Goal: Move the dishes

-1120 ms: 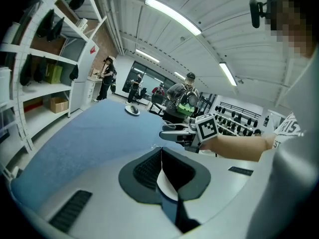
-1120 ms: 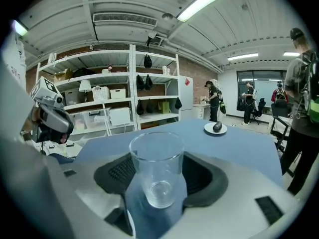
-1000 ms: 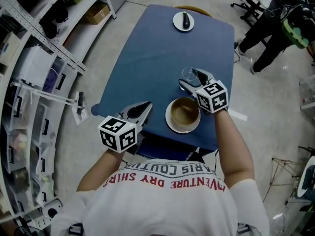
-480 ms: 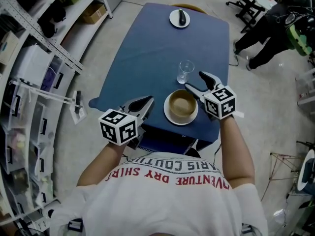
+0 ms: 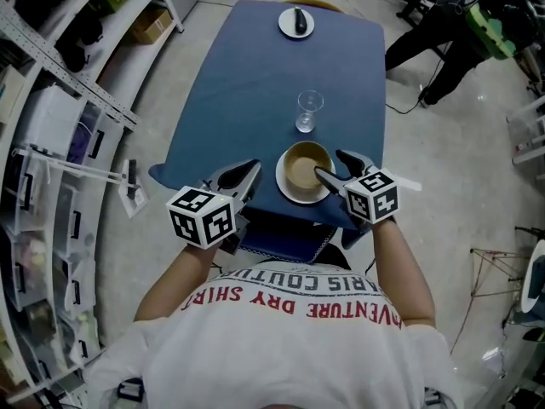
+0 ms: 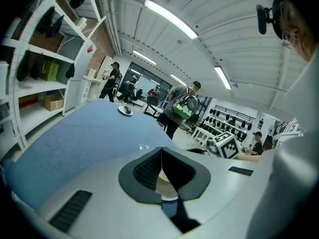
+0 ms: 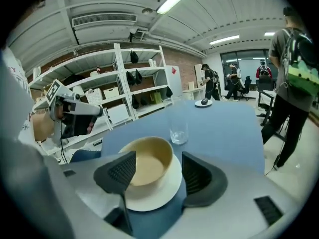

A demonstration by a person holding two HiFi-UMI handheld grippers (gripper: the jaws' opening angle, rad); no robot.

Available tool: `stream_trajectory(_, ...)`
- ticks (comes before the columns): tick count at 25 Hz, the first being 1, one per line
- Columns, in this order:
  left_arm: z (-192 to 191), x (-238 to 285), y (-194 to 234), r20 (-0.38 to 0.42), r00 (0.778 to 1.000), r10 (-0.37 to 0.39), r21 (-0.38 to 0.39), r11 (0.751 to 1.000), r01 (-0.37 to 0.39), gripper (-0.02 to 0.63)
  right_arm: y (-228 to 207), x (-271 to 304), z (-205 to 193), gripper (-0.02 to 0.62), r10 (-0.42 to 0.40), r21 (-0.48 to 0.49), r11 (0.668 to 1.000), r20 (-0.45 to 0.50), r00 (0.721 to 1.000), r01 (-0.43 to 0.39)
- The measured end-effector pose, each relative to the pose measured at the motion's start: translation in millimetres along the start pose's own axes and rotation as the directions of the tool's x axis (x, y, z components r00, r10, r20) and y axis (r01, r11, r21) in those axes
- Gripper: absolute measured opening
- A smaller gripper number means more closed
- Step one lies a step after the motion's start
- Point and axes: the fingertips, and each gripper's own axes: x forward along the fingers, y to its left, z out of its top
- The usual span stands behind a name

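Blue cloth covers the worktop, and the dishes sit at its near end: a tan bowl on a white plate, a clear glass just beyond them, a second small plate well apart at the far end. The right gripper has its jaws parted and has just been drawing them in; one jaw hangs over the bowl's hollow, the other outside the plate's right rim, so the bowl's right wall and the plate's edge lie between them, and neither pad looks to be pressing yet. The left gripper hangs at the near left edge, jaws clenched on nothing.

To my eye the bite should be settled before closing: pinching the bowl's wall alone would lift the bowl and leave the plate; carrying both wants the outer jaw under the plate's lip. I'd close slowly and squarely; lift level so the bowl cannot slide; keep clear of the glass; the idle left gripper could open and steady the plate's left rim.
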Motion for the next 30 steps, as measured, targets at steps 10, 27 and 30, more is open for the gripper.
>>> stream_trajectory(10,-11,1,-2,-0.023,1.0,0.014,-0.015,1.0,-0.015,0.028,2,2,-23,0.214,-0.008,0.168,0.986,0.001,1.0,0.007)
stream_trajectory(27,-15,12,-14,-0.043,0.999,-0.01,0.026,1.0,0.011,0.028,0,0,-20,0.037,-0.053,0.243,0.969,0.045,0.998,0.04)
stream_trajectory(30,-17,12,-13,-0.044,0.999,-0.012,0.019,1.0,0.013,0.028,0,-3,-17,0.032,-0.053,0.249,0.968,0.062,0.997,0.036)
